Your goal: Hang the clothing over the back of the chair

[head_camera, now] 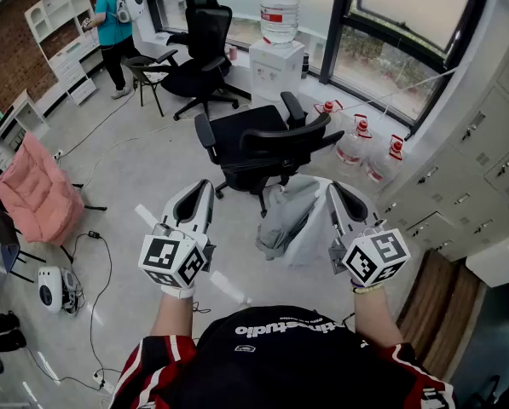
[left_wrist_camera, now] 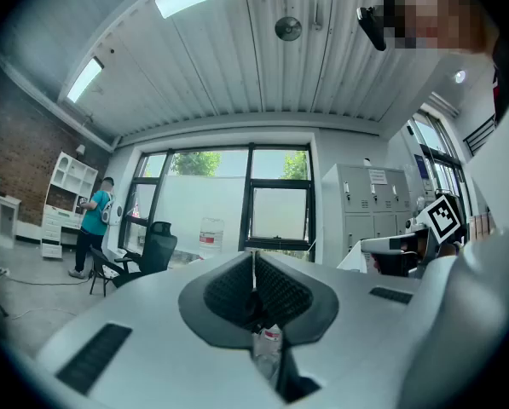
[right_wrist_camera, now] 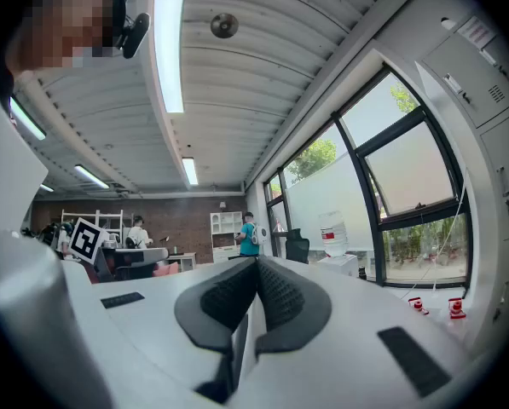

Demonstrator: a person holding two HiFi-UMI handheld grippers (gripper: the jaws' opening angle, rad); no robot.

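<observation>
Since the grey garment [head_camera: 288, 220] must go over the black office chair [head_camera: 263, 143], the right hand-held gripper [head_camera: 334, 192] clamps it raised; the left hand-held gripper [head_camera: 205, 187] is closed, empty.

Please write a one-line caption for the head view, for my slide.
Right tongs hold a grey garment near the black office chair; left tongs shut and empty.

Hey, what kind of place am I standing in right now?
Most likely an office or shared workroom: a black office chair on castors, a water dispenser by the big windows, and a bank of lockers along the wall.
</observation>
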